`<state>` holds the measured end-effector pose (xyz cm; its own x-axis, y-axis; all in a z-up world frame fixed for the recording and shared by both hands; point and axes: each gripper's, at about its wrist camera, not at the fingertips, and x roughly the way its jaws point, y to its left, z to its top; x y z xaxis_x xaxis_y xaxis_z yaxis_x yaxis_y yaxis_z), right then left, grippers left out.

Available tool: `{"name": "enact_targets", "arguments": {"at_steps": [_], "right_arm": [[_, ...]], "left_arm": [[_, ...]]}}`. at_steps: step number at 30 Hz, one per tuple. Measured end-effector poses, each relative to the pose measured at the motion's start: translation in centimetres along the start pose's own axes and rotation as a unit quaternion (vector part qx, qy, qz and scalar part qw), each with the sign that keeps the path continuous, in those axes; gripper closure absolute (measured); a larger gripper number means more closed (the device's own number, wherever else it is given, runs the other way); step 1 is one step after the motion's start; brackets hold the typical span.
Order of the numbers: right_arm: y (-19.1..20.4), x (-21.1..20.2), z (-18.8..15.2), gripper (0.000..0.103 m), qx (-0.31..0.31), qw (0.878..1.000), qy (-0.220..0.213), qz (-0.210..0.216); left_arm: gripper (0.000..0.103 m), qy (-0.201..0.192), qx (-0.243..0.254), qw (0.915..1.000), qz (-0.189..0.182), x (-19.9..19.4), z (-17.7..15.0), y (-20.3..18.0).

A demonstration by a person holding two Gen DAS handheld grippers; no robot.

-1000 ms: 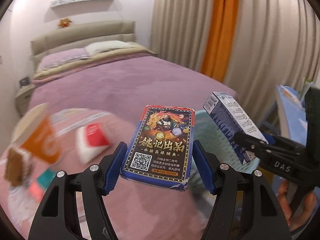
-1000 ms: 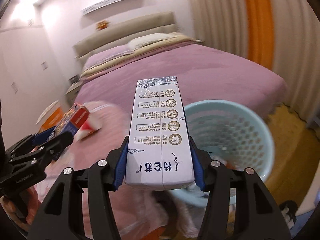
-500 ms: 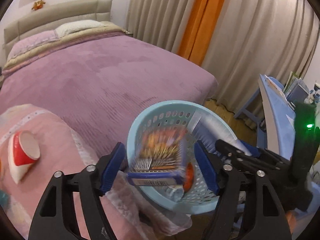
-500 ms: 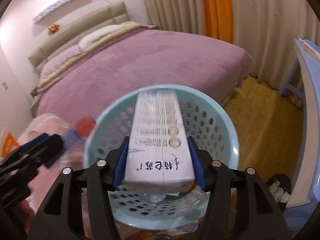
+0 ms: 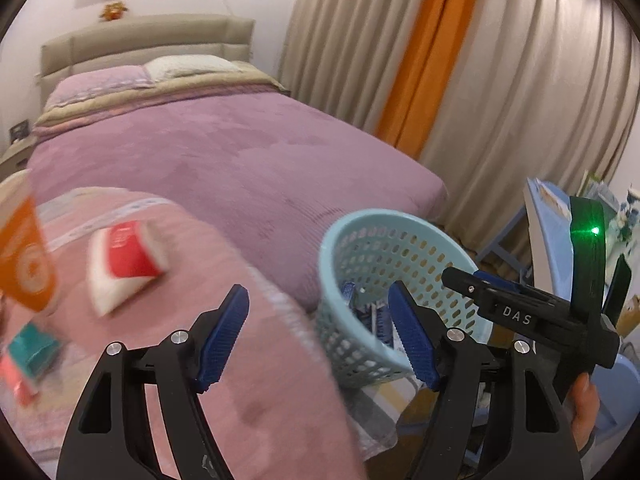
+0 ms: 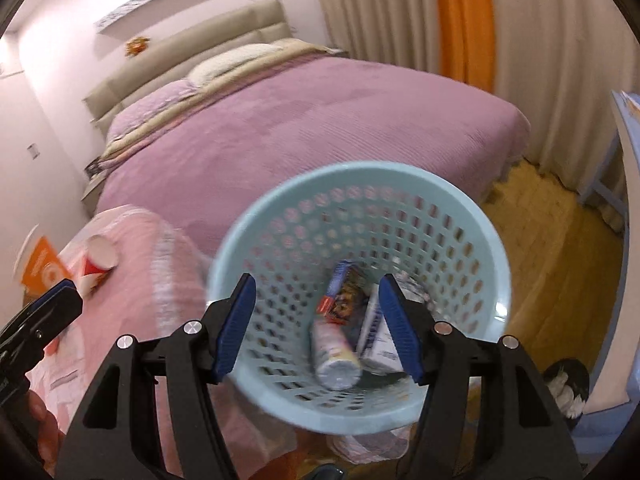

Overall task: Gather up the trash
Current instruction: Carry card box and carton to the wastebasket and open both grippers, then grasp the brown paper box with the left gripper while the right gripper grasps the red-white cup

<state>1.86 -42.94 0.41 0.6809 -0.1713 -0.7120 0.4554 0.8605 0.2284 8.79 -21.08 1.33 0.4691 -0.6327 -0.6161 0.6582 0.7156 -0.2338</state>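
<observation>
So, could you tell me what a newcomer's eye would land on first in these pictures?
Probably the pale blue perforated basket at the foot of the purple bed, with a colourful card box and a white carton lying inside. Next, the orange curtain stripe behind it.

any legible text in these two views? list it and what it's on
"DAS": white letters on the black body of the right gripper, seen from the left wrist.
Orange cup: white logo, blurred, unreadable.
Red and white cup: print blurred, unreadable.
White carton and card box in the basket: print too blurred to read.
</observation>
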Motion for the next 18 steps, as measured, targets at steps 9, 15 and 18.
{"name": "enact_targets", "arguments": {"at_steps": [9,15,18], "right_arm": [[8.9,-2.7,-0.9,0.043,-0.082,0.993,-0.033,0.082],[14.9,-1.7,-2.4,0.043,-0.132,0.984,-0.02,0.116],[16.9,-0.9,-3.0,0.043,-0.148,0.981,-0.014,0.125]], "left_arm": [[0.033,-0.068,-0.039,0.9943,0.072,-9.1,-1.1,5.9],[0.032,-0.095,-0.075,0.9781,0.169,-13.9,-2.3,12.6],[0.023,-0.08,-0.089,0.9682,0.22,-14.9,-2.8,16.9]]}}
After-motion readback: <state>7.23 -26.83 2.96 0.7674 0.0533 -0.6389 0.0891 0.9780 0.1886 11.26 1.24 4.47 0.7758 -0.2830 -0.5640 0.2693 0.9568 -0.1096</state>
